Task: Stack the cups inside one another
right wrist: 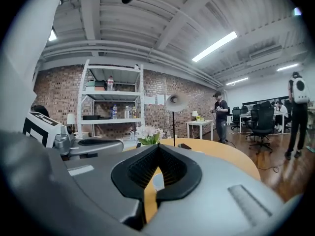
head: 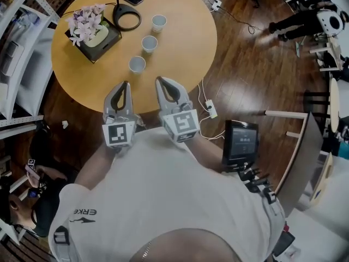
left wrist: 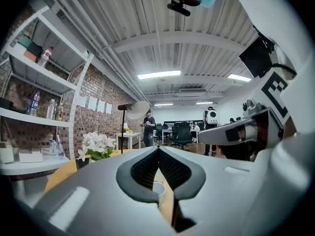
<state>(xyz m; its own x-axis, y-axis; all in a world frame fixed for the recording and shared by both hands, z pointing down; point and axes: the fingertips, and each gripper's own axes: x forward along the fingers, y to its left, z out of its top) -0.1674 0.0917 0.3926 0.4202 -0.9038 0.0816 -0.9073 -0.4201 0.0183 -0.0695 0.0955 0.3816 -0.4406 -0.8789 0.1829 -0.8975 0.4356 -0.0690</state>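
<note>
One round worktop [head: 180, 59] carries everything, and its near edge lies under my tips. Left tongs [head: 125, 84] and right tongs [head: 161, 81] are both pressed shut and empty, side by side, which I judge a ready pose before any grasp. Three cups stand apart, mouths up, in a line toward 1 o'clock, easy to nest. The near cup [head: 137, 64] is near my tips at 12 o'clock, between them, then the middle cup [head: 149, 43] and the far cup [head: 158, 22].

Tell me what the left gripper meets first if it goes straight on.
Likely the nearest cup: the left gripper, shut and empty, points roughly at it, though it could slip past its left side.
</note>
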